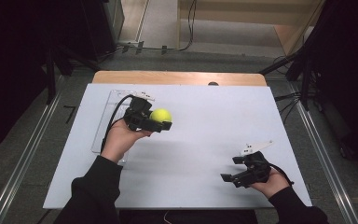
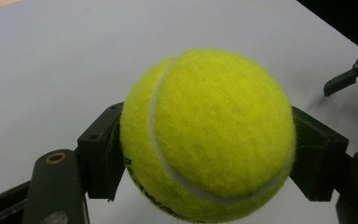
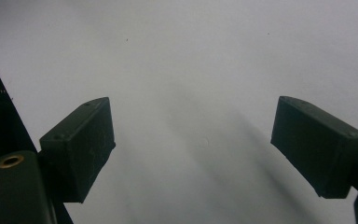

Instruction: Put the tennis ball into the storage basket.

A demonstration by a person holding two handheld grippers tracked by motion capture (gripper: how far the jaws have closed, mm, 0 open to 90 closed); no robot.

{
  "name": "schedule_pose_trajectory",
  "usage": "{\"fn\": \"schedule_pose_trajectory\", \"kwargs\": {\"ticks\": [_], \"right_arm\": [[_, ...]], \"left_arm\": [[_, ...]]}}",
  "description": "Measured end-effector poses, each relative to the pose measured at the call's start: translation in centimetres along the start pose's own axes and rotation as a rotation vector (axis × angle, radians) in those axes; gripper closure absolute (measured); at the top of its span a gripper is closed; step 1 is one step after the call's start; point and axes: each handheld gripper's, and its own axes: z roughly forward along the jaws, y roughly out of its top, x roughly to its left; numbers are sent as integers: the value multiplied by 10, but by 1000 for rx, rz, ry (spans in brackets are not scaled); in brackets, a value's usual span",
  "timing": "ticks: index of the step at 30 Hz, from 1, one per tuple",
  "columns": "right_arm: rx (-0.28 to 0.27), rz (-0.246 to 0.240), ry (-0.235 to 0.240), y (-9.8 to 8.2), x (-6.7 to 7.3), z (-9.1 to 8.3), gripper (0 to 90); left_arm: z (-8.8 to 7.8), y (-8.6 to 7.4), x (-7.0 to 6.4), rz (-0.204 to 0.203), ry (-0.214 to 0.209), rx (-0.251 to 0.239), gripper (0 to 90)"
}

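The left gripper (image 1: 161, 122) pinches a yellow tennis ball (image 1: 160, 115), its two black pads pressed against opposite sides of the felt. In the left gripper view the ball (image 2: 207, 135) sits squarely between the pads, its white seam curving across the front. It is carried above the white surface (image 1: 205, 121), left of the middle and nearer the far edge than the near one; it looks lifted clear, though the high view is too coarse to be sure. A clear tray (image 1: 103, 122) lies along the left edge, just behind the left hand (image 1: 119, 140).

The right gripper (image 1: 235, 169) waits near the near right corner with its jaws spread and nothing between them.

To carry this step well, keep the squeeze even so the round ball cannot roll out forward, hold the wrist level, and move slowly. If the ball is to be set down, lower it until the felt touches before easing the pads apart, since a dropped ball would bounce and run toward an edge.
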Motion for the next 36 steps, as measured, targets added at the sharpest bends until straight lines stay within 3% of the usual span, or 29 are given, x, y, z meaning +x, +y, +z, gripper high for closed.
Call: {"fn": "schedule_pose_trajectory", "kwargs": {"ticks": [36], "right_arm": [[2,3,-1,0,0,0,114]], "left_arm": [[-26,-7,28,-60,51,-13,255]]}}
